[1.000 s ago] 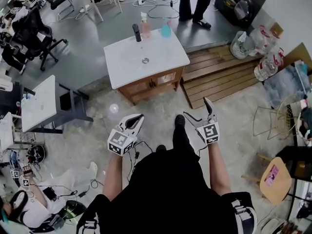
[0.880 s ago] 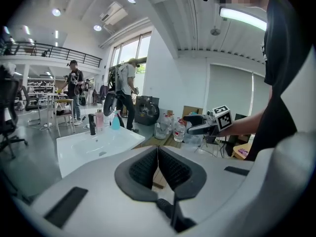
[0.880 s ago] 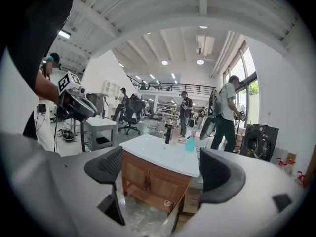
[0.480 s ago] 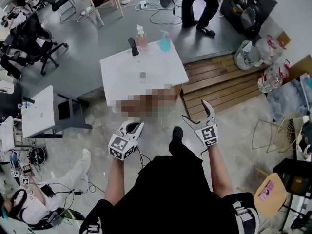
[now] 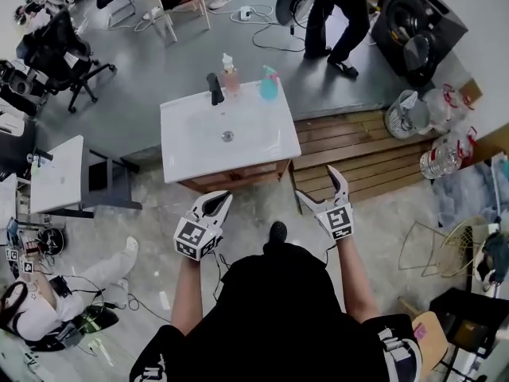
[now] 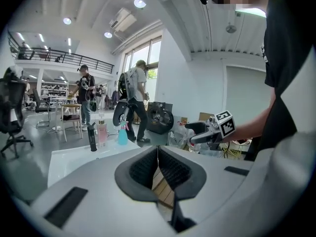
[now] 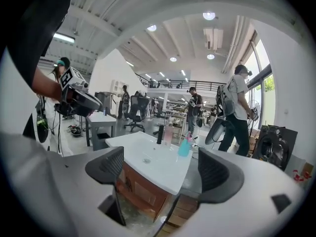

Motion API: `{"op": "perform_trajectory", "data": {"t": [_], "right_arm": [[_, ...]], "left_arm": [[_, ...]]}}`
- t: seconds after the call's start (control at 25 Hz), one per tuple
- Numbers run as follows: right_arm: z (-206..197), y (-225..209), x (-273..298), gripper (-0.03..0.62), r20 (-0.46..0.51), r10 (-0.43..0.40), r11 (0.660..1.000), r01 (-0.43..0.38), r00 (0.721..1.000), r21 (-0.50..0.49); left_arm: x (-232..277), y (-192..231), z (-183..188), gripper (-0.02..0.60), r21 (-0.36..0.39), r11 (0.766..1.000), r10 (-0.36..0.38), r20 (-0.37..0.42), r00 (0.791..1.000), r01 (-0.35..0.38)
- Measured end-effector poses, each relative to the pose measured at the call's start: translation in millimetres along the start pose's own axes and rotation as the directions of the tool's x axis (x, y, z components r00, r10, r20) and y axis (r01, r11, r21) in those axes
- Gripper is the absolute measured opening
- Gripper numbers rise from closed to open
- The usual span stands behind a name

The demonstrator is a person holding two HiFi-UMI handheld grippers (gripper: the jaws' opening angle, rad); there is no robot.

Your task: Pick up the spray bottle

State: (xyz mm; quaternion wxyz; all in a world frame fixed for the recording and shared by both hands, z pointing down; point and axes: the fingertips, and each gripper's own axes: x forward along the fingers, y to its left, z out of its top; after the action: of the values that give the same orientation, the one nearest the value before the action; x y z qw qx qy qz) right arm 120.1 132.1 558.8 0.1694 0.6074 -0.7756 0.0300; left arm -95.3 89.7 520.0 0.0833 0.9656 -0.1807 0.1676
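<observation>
— Two tongs are out in front of the person. How do they stand?
— The left tongs [image 6: 158, 152] are closed, with their ribbed pads pressed together and nothing between them. The right tongs [image 7: 163, 168] are spread wide and grip nothing; the table shows through the gap.
— Is either touching anything?
— No. Both hang in the air on the near side of the white table [image 5: 266, 146], apart from it.
— And the spray bottle?
— The teal spray bottle [image 5: 269, 84] stands upright at the table's far edge, well apart from both tongs. Near it on the left is a pink pump bottle [image 5: 229, 76], and next to that a black tap [image 5: 214, 88].
— Any containers?
— One basin [image 5: 203, 130] is sunk into the table top, with its drain in the middle. The bottles stand behind it.
</observation>
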Motion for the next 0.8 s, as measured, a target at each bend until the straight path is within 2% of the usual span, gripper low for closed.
{"op": "perform_trajectory", "data": {"t": [0.2,0.4,0.8], "right_arm": [[-6,-30,14,0.485,-0.007,0.023,1.0,-0.023,1.0,0.002],[-3,-41,30,0.483,0.005,0.045,0.999,-0.045,0.999,0.008],[-7,-66,67,0.479,-0.029,0.049,0.998,-0.048,0.998,0.032]], "left_arm": [[21,0,11,0.023,-0.009,0.999,0.037,0.015,0.999,-0.036],[29,9,11,0.023,-0.018,0.998,0.068,0.006,0.998,-0.068],[58,42,20,0.023,-0.058,0.996,0.065,0.017,0.998,-0.064]]}}
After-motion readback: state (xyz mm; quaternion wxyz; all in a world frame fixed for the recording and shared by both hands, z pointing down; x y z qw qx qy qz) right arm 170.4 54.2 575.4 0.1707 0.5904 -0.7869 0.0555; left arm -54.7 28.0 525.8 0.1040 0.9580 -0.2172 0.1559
